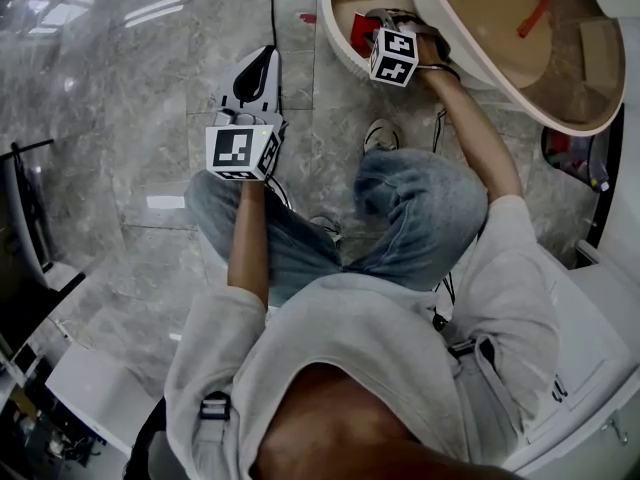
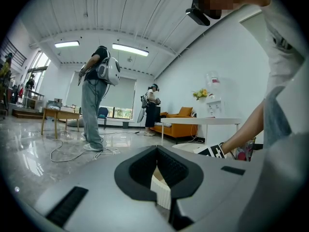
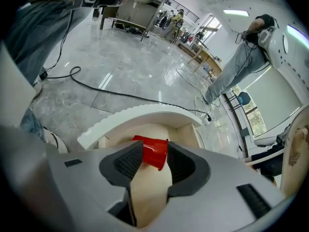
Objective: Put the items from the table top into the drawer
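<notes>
Points right gripper (image 3: 154, 149) into curved white drawer (image 3: 140, 116), fingers (image 3: 128, 163) spread wide around tilted red plastic cup (image 3: 151, 153), no grip. Holds left gripper (image 2: 157, 151) level, fingers closed, empty.

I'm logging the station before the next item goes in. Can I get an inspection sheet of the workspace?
Surface: wooden table top, one slim red item on it.
Job's things: red cup lying tilted in the open drawer.
Clutter: red objects beside the table's edge, unclear.
Grippers: right gripper open, fingers either side of the cup; left gripper shut, empty, over the floor.
Cables: black cable across the floor.
Surroundings: grey marble floor; other people, orange sofa.
</notes>
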{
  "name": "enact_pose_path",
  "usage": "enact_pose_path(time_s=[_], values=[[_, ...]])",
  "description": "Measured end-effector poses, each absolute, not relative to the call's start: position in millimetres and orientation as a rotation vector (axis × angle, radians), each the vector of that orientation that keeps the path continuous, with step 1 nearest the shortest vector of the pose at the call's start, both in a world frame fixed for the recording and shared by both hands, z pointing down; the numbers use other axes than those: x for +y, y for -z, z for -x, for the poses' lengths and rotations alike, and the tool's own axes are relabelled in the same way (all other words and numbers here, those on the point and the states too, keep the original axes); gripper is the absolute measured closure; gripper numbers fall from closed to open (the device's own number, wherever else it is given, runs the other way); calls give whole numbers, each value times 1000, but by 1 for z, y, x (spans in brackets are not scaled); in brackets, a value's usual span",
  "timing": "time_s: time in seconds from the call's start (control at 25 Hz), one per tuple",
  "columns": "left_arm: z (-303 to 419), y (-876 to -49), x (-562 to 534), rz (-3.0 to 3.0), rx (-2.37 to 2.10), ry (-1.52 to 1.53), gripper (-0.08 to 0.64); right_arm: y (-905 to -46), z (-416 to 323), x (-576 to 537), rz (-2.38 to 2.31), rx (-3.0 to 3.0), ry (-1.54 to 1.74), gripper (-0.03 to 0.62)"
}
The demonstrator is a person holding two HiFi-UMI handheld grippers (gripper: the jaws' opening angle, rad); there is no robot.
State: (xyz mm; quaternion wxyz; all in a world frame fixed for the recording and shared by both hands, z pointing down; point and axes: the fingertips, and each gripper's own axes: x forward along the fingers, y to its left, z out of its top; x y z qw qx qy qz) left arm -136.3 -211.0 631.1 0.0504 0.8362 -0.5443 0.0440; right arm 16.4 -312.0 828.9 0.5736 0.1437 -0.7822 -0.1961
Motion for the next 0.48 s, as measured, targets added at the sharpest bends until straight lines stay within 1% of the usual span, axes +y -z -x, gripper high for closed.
enact_pose_path(time_s=[0.2, 0.32, 0.44, 0.48], values=[[135, -629, -213, -2551, -1649, -110, 545, -814, -10, -303, -350, -1857, 483, 420], [131, -626, -214, -2561, -1636, -86, 545, -796, -3, -300, -371, -1883, 513, 432], [129, -626, -213, -2565, -1626, -81, 545, -774, 9, -296, -387, -1912, 559, 460], [129, -625, -212, -2564, -1626, -78, 545, -765, 13, -295, -394, -1924, 575, 480]])
